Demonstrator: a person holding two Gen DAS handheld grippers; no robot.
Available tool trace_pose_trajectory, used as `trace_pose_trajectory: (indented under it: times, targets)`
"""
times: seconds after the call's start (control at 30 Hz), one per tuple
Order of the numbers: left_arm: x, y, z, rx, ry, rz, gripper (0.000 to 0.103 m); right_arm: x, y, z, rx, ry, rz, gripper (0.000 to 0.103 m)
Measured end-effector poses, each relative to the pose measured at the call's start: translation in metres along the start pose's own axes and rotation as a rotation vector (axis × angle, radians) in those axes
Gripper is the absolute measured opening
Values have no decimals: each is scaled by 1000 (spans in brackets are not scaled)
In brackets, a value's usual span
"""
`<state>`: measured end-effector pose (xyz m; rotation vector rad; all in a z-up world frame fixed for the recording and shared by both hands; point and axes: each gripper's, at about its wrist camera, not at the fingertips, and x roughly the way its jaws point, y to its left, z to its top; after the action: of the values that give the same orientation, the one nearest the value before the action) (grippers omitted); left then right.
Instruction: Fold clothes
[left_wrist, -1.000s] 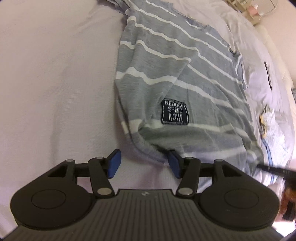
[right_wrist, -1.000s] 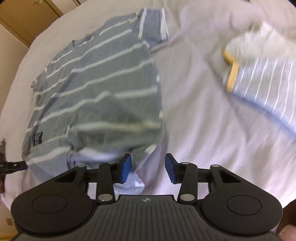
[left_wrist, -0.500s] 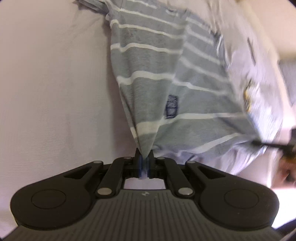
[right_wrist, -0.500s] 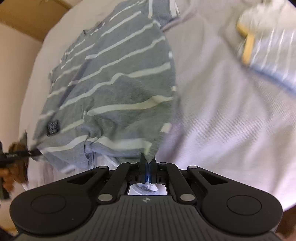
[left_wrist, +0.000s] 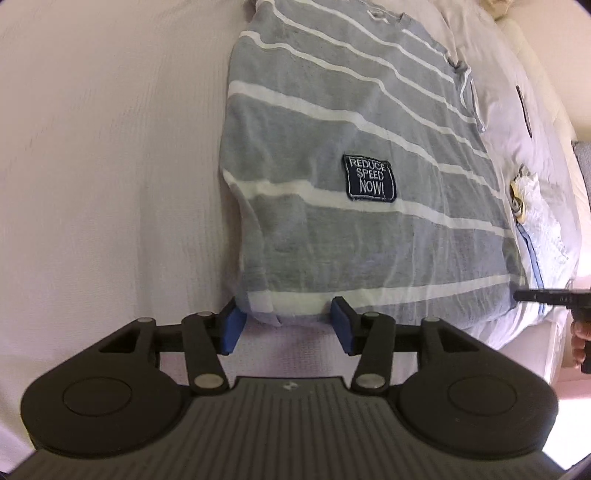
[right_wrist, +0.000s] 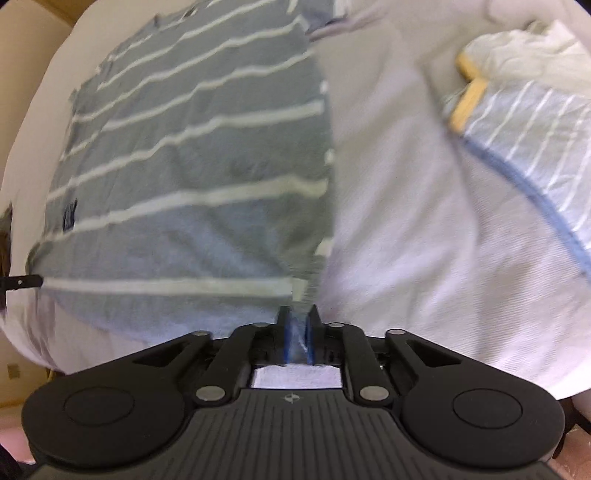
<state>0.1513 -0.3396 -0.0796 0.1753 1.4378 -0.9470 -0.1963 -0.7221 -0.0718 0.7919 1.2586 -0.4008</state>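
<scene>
A grey shirt with white stripes (left_wrist: 332, 147) lies flat on the bed, a dark "REDUCE SPEED NOW" patch (left_wrist: 369, 178) near its hem. My left gripper (left_wrist: 286, 326) sits at the near-left hem corner. Its jaws are opening, and the corner lies loose between the blue pads (left_wrist: 231, 328), touching neither. In the right wrist view the same shirt (right_wrist: 184, 166) spreads up and to the left. My right gripper (right_wrist: 296, 332) is at the other hem corner. Its jaws are opening but stand narrowly apart, with a bunch of the hem still filling the gap.
The pale bedsheet (left_wrist: 110, 184) surrounds the shirt. A white and blue striped garment with yellow trim (right_wrist: 524, 122) lies to the right, also seen as a crumpled pile (left_wrist: 532, 206). The bed edge runs close along the hem, with a hand (left_wrist: 580, 332) beyond it.
Both grippers closed on the hem corners and pulled the shirt taut. Now the left has let its corner go and the hem lies flat; the right's jaws have parted slightly.
</scene>
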Motion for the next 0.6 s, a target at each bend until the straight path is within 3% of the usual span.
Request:
trace_pose_trajectory:
  times: [0.03, 0.13, 0.17, 0.27, 0.3, 0.43, 0.53, 0.6]
  targets:
    - [0, 0, -3, 1, -22, -30, 43, 4, 2, -2, -10, 4, 5, 29]
    - [-2, -5, -7, 22, -69, -123, 2, 11, 1, -7, 8, 0, 39, 31]
    - [-5, -8, -3, 42, -56, -155, 2, 14, -1, -7, 29, -1, 66, 31]
    - [-21, -13, 4, 114, 2, -197, 2, 13, -5, -4, 91, 21, 185, 3]
    - [-28, -10, 7, 127, 45, -194, 1, 9, -4, -1, 77, 33, 178, 3]
    - [-58, 10, 19, 159, 194, -133, 0, -23, -12, 11, 24, 81, 83, 2]
    - [-67, 24, 23, 154, 192, -74, 0, -44, -19, 20, -17, 84, -33, 0]
    - [-62, 29, 22, 142, 153, -26, 10, -46, -18, 25, -26, 74, -82, 0]
